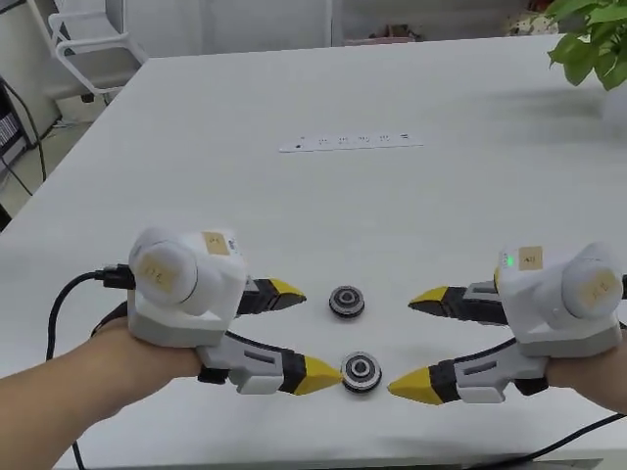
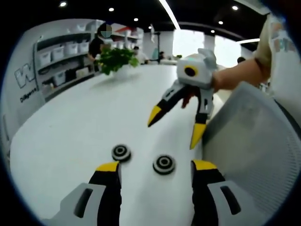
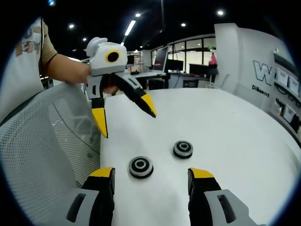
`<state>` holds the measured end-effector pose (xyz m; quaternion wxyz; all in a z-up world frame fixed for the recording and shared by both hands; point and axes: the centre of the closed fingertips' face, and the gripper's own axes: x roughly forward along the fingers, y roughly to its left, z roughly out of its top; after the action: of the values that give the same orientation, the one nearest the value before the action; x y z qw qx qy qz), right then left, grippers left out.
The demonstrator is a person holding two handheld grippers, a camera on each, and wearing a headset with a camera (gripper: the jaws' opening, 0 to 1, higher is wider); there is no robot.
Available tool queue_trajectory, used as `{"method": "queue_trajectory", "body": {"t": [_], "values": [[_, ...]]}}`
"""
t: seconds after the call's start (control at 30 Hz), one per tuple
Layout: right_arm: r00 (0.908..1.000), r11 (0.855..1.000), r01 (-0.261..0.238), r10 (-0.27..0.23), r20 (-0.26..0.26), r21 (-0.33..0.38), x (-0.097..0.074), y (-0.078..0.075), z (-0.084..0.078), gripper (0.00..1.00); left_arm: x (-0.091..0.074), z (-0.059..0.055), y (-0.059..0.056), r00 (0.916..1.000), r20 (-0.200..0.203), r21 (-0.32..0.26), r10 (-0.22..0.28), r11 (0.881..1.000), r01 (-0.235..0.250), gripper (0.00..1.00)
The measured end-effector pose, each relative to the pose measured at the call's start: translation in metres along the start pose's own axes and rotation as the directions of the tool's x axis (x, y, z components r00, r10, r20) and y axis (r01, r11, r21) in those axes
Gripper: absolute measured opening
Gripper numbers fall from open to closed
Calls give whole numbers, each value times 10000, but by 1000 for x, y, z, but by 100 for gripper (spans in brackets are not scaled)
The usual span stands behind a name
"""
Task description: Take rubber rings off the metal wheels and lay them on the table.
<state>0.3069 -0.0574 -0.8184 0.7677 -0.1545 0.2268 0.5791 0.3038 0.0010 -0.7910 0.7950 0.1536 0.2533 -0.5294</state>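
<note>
Two small metal wheels with black rubber rings lie on the white table (image 1: 392, 215). The nearer wheel (image 1: 361, 372) (image 2: 164, 164) (image 3: 141, 166) sits close to the front edge. The farther wheel (image 1: 346, 302) (image 2: 121, 152) (image 3: 183, 149) lies just behind it. My left gripper (image 1: 312, 333) (image 2: 155, 166) (image 3: 128, 123) is open and empty, its yellow tips pointing at the wheels from the left. Facing it from the right, my right gripper (image 1: 407, 343) (image 3: 152, 172) (image 2: 173, 133) is also open and empty. Neither touches a wheel.
A white power strip (image 1: 351, 143) lies mid-table, farther back. A green plant (image 1: 593, 39) (image 2: 115, 59) stands at the far right corner. A white frame (image 1: 83, 49) stands beyond the far left. A grey mesh chair (image 2: 254, 155) (image 3: 47, 141) is at the front edge.
</note>
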Motion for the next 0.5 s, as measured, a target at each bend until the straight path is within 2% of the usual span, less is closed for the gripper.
{"method": "queue_trajectory", "body": {"t": [0.17,0.5], "values": [[9998,9999,-168,168,-69,-26,10,3,-2,58,8,-5,-4,9995,-252,190,-214,9996,219,59],[9980,9984,-546,542,-313,-147,24,10,-8,52,20,-9,-9,9979,-461,226,-465,9986,476,54]]}}
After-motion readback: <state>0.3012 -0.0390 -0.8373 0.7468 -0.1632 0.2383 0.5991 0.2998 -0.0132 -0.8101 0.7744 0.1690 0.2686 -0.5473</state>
